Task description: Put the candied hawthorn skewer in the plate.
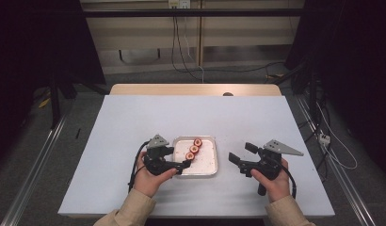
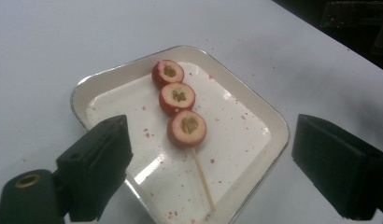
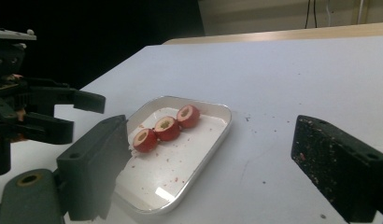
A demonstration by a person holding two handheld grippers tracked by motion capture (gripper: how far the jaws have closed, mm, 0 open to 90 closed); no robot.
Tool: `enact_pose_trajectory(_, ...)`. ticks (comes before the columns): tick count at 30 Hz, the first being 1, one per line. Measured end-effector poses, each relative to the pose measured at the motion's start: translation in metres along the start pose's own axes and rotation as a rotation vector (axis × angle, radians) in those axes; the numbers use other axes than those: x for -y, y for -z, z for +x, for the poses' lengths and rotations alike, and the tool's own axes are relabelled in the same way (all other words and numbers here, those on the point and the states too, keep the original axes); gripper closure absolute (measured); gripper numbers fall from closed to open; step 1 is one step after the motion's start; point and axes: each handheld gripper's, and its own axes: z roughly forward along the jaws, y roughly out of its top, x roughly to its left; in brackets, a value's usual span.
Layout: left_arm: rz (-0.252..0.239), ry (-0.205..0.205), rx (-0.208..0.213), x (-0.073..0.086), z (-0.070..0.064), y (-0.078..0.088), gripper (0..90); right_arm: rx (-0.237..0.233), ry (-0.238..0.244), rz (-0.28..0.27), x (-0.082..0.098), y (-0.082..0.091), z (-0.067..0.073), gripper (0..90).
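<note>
A skewer (image 1: 194,149) of three red cored fruit pieces on a thin wooden stick (image 2: 203,182) lies in a white metal tray (image 1: 205,165) near the table's front. The left gripper view looks down on the skewer (image 2: 179,98) and the tray (image 2: 245,121). My left gripper (image 1: 184,165) hovers at the tray's left front corner, open (image 2: 213,154), nothing between its jaws. My right gripper (image 1: 240,153) is open to the right of the tray, jaws wide (image 3: 208,158) and pointing at the tray (image 3: 217,126) and skewer (image 3: 166,127). The left gripper (image 3: 82,114) appears beyond it.
Red crumbs are scattered in the tray and on the white table (image 1: 134,122) beside it. A wooden edge (image 1: 196,89) runs along the table's far side. Cables (image 1: 181,52) hang and trail on the floor behind, with dark curtains on both sides.
</note>
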Motion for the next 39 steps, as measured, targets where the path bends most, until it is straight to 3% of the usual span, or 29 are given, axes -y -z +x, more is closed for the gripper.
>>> enact_pose_trajectory(9, -0.027, -0.065, -0.008, 0.004, 0.016, 0.021, 6.8, 0.017, 0.034, 0.009, 0.005, 0.009, -0.007, 6.2)
enact_pose_trajectory(11, -0.040, -0.055, -0.009, 0.006, 0.020, 0.027, 6.1, 0.026, 0.045, 0.011, 0.007, 0.011, -0.009, 5.7)
enact_pose_trajectory(18, -0.055, -0.073, -0.007, 0.013, 0.032, 0.043, 6.0, 0.049, 0.047, 0.018, 0.013, 0.017, -0.015, 5.7)
enact_pose_trajectory(22, -0.074, -0.084, -0.007, 0.016, 0.037, 0.051, 6.0, 0.061, 0.073, 0.030, 0.015, 0.020, -0.017, 5.7)
enact_pose_trajectory(39, -0.072, -0.087, -0.021, 0.040, 0.064, 0.084, 6.0, 0.102, 0.100, 0.044, 0.026, 0.035, -0.029, 5.7)
